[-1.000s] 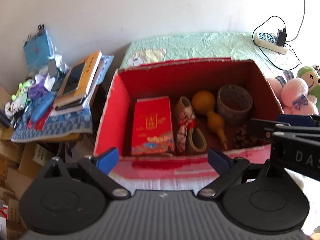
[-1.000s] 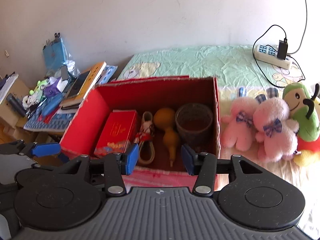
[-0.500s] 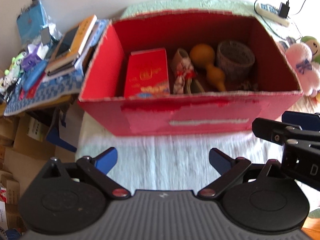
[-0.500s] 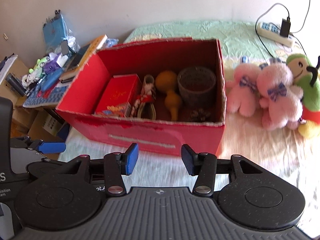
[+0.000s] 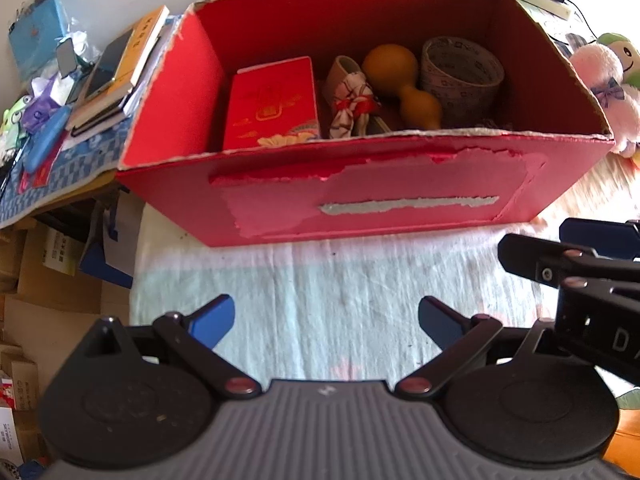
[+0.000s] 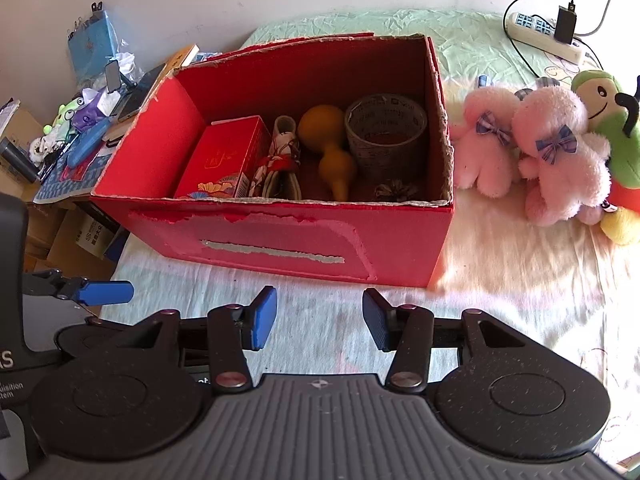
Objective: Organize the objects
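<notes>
A red cardboard box (image 5: 372, 196) (image 6: 280, 236) stands on the bed. Inside it are a red packet (image 5: 272, 104) (image 6: 224, 160), a cloth-wrapped roll (image 5: 352, 100) (image 6: 280, 160), a yellow gourd (image 5: 400, 80) (image 6: 328, 140), a woven cup (image 5: 460, 72) (image 6: 386, 128) and a pine cone (image 6: 394, 191). My left gripper (image 5: 326, 320) is open and empty, in front of the box above the sheet. My right gripper (image 6: 318, 316) is open and empty, in front of the box; it also shows at the right of the left wrist view (image 5: 568, 264).
Two pink plush toys (image 6: 536, 148) and a green plush (image 6: 612, 120) lie right of the box. A power strip (image 6: 544, 36) lies at the far right of the bed. A cluttered side table (image 5: 60, 112) with books and a phone stands left. Cardboard boxes (image 5: 36, 280) sit below.
Both grippers have drawn back from over the box toward the near edge of the bed. The box front now shows fully. Both stay open and empty.
</notes>
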A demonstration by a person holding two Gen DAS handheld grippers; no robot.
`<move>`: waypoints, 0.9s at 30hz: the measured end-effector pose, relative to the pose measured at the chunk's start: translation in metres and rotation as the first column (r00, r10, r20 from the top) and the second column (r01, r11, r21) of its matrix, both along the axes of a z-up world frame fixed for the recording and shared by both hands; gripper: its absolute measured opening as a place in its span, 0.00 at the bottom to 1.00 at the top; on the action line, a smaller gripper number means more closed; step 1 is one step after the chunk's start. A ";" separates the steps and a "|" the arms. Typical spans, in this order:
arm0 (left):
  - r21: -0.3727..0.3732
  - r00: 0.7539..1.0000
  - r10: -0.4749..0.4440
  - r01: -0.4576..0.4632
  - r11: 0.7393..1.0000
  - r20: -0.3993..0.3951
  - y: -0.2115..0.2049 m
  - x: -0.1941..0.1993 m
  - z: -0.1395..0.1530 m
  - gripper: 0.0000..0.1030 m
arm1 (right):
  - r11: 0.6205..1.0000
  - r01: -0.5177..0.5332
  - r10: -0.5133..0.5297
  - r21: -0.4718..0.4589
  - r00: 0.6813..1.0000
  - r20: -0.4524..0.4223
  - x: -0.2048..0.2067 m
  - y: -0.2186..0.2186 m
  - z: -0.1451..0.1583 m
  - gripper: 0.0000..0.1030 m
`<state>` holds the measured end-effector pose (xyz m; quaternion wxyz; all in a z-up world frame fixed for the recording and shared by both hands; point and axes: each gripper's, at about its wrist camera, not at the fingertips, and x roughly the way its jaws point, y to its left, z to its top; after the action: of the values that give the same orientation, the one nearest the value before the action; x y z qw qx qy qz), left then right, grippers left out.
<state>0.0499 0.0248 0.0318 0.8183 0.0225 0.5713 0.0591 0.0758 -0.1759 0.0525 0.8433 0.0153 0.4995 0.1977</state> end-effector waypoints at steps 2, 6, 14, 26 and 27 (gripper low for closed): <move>-0.004 1.000 -0.004 0.004 1.000 0.003 0.001 0.001 0.002 0.96 | 1.000 0.003 -0.003 0.002 1.000 0.003 0.000 0.000 0.002 0.49; -0.014 1.000 -0.022 0.022 1.000 0.015 0.003 0.003 0.008 0.96 | 1.000 0.002 -0.002 0.015 1.000 0.016 0.003 0.002 0.007 0.49; 0.001 0.990 -0.058 0.058 0.998 0.127 0.007 0.009 0.046 0.96 | 0.999 0.010 -0.016 0.046 0.991 0.136 0.006 0.005 0.038 0.49; 0.022 0.977 -0.075 0.072 0.997 0.201 0.014 0.039 0.069 0.96 | 0.996 0.071 -0.082 0.061 0.974 0.210 0.030 0.011 0.051 0.49; 0.022 0.976 -0.076 0.074 0.997 0.204 0.015 0.043 0.069 0.96 | 0.995 0.077 -0.088 0.060 0.973 0.215 0.031 0.011 0.051 0.49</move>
<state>0.0928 0.0395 0.1009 0.8743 0.0435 0.4822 0.0342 0.1073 -0.1650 0.1040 0.8996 0.0358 0.3981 0.1758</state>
